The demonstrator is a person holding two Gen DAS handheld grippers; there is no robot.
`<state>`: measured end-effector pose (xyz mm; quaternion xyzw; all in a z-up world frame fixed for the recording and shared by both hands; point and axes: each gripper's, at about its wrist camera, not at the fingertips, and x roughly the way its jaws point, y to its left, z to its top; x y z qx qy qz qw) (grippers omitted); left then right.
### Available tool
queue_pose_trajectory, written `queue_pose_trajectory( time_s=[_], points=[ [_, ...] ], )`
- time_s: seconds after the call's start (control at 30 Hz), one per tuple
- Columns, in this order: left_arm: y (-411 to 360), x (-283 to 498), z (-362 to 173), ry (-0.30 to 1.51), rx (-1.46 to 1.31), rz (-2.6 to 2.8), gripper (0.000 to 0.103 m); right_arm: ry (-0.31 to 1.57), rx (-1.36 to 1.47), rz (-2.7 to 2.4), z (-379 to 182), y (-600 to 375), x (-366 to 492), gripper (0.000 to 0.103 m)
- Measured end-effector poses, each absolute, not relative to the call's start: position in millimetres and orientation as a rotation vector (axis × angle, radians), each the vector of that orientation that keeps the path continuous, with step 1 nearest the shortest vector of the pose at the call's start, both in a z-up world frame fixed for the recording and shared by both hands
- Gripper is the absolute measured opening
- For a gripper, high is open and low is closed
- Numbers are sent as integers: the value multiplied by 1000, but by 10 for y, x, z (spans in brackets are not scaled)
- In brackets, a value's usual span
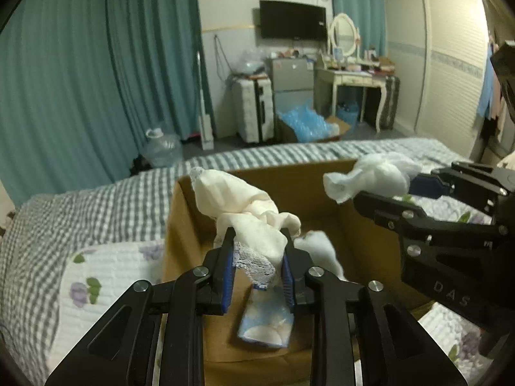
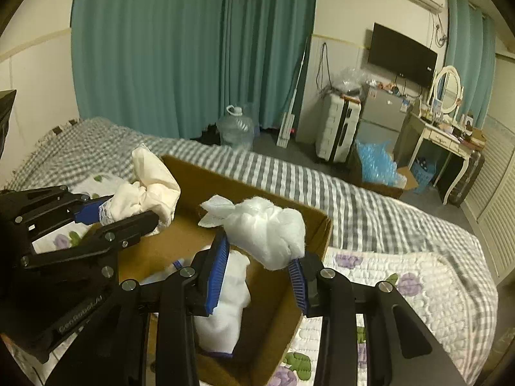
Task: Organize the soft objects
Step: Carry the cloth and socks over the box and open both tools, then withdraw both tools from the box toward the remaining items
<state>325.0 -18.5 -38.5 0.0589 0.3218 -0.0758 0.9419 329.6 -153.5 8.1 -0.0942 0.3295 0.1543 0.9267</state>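
An open cardboard box [image 1: 180, 212] [image 2: 318, 225] sits on the bed. My left gripper [image 1: 259, 238] is shut on a cream lace-edged cloth [image 1: 238, 202] and holds it over the box's left side; it also shows in the right wrist view [image 2: 145, 189]. My right gripper [image 2: 260, 244] is shut on a white fluffy cloth bundle [image 2: 267, 228] above the box; the bundle shows in the left wrist view [image 1: 373, 177] too. Inside the box lie a white soft item [image 2: 225, 308] [image 1: 318, 247] and a blue-and-white packet [image 1: 267, 318].
The box stands on a white floral quilted pad [image 1: 106, 276] [image 2: 418, 289] over a grey checked bedspread [image 1: 96, 199]. Beyond the bed are teal curtains [image 1: 96, 64], a water jug [image 1: 161, 148], a suitcase [image 1: 254, 109] and a dressing table [image 1: 351, 77].
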Motion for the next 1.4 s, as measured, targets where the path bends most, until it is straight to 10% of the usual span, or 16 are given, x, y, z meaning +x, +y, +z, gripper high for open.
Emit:
queue_pose_trajectory(
  time_s=[0.23, 0.4, 0.63, 0.77, 1.4],
  points=[
    [-238, 3286, -485, 696, 126, -149, 27, 720, -130, 312, -73, -1673, 3433, 51],
    [-252, 3200, -404, 660, 139, -105, 74, 682, -115, 283, 21, -1712, 3373, 69],
    [-180, 2892, 47, 585, 114, -70, 75, 607, -134, 236, 437, -1749, 3017, 82],
    [-153, 2572, 474, 501, 110, -16, 101, 549, -127, 229, 830, -1772, 2695, 95],
    [79, 676, 1740, 210, 88, 33, 103, 241, -91, 208, 2471, -2106, 592, 103]
  ],
)
